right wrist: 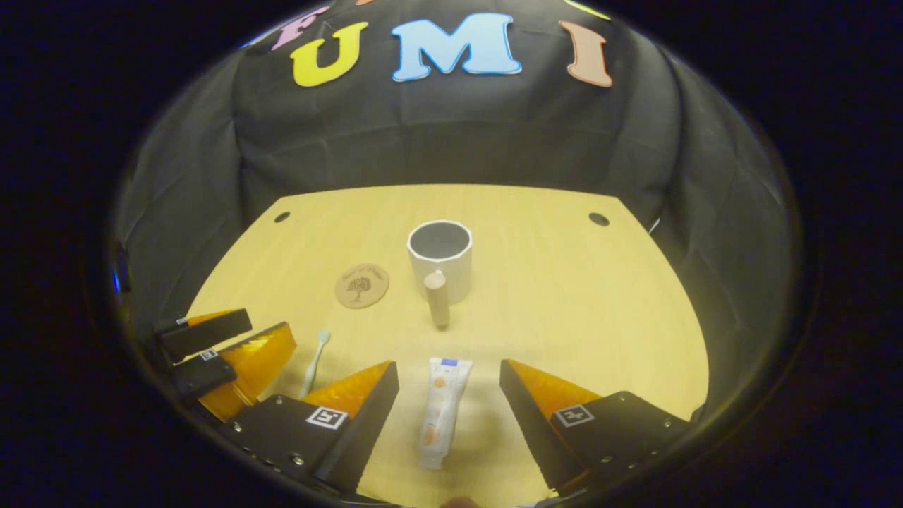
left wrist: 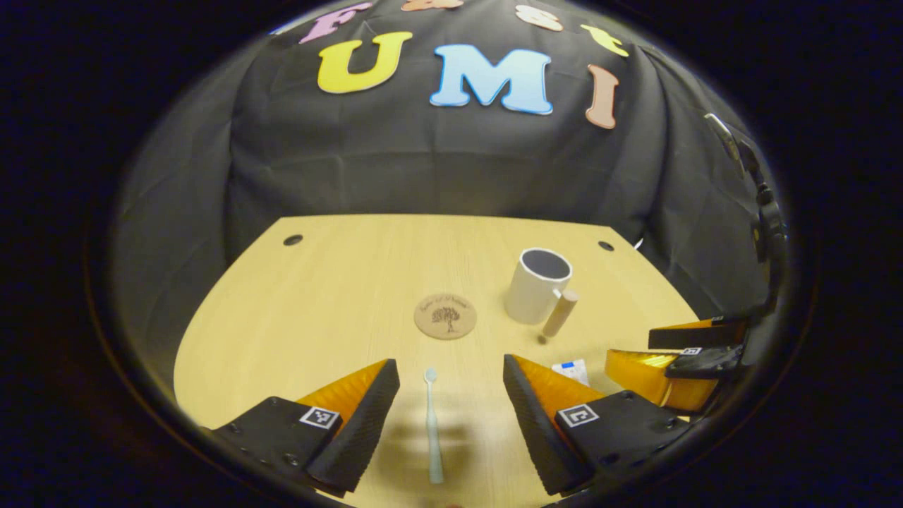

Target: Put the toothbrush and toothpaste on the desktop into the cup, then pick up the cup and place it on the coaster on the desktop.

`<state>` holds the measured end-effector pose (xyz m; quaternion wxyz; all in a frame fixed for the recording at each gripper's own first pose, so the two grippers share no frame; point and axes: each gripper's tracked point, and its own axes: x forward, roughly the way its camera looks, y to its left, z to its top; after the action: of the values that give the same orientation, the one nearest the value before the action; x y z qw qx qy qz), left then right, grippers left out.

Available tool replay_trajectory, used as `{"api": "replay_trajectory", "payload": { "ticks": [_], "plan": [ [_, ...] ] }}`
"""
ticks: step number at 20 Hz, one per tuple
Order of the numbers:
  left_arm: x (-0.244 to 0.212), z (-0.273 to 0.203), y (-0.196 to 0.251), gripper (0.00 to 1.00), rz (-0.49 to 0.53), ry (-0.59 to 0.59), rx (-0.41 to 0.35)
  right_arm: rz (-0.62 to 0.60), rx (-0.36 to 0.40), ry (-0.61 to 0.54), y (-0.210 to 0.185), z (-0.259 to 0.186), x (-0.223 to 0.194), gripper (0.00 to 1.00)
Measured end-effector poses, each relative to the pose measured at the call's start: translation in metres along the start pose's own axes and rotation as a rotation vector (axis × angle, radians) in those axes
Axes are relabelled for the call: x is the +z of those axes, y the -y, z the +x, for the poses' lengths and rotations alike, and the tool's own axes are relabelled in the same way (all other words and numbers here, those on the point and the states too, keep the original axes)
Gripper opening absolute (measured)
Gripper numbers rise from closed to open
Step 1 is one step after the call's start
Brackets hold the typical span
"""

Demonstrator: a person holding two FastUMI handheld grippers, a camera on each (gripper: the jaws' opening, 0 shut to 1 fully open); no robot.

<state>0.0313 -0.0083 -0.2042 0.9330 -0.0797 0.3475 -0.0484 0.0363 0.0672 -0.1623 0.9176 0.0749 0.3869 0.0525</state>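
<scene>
A pale toothbrush point(left wrist: 432, 423) lies flat on the wooden desktop point(left wrist: 338, 296), lengthwise between the fingers of my open left gripper point(left wrist: 451, 370), untouched by either one. The white toothpaste tube point(right wrist: 441, 413) lies the same way between the fingers of my open right gripper point(right wrist: 449, 372). A white cup point(left wrist: 536, 285) with a wooden peg handle stands upright behind them, empty as far as I see. The round cork coaster point(left wrist: 445, 316) lies left of the cup. In the right gripper view the cup point(right wrist: 441, 259), coaster point(right wrist: 362, 285) and toothbrush point(right wrist: 313, 364) show too.
The right gripper point(left wrist: 656, 356) hovers at the right of the left gripper view, and the left gripper point(right wrist: 233, 342) at the left of the right gripper view. Two dark holes point(left wrist: 293, 240) mark the desktop's far corners. Black cloth walls close the back and sides.
</scene>
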Motion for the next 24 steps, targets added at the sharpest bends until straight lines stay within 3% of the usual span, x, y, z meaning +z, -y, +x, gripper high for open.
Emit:
{"api": "replay_trajectory", "payload": {
  "ticks": [5,13,19,23,24],
  "plan": [
    [-0.049,0.024,-0.002,0.98,0.005,-0.257,0.001,0.027,0.005,-0.164,-0.003,0.020,-0.019,0.91],
    [-0.097,0.044,-0.008,1.00,-0.018,-0.517,0.027,0.048,-0.001,-0.323,-0.003,0.051,-0.045,0.93],
    [-0.118,0.044,-0.012,1.00,-0.046,-0.634,0.031,0.061,-0.004,-0.398,-0.003,0.064,-0.058,0.93],
    [-0.120,0.047,-0.015,0.98,0.004,-0.660,0.056,0.059,-0.016,-0.430,-0.003,0.071,-0.068,0.93],
    [-0.121,0.048,-0.018,0.93,0.021,-0.665,0.068,0.059,-0.024,-0.444,-0.003,0.072,-0.073,0.93]
  ]
}}
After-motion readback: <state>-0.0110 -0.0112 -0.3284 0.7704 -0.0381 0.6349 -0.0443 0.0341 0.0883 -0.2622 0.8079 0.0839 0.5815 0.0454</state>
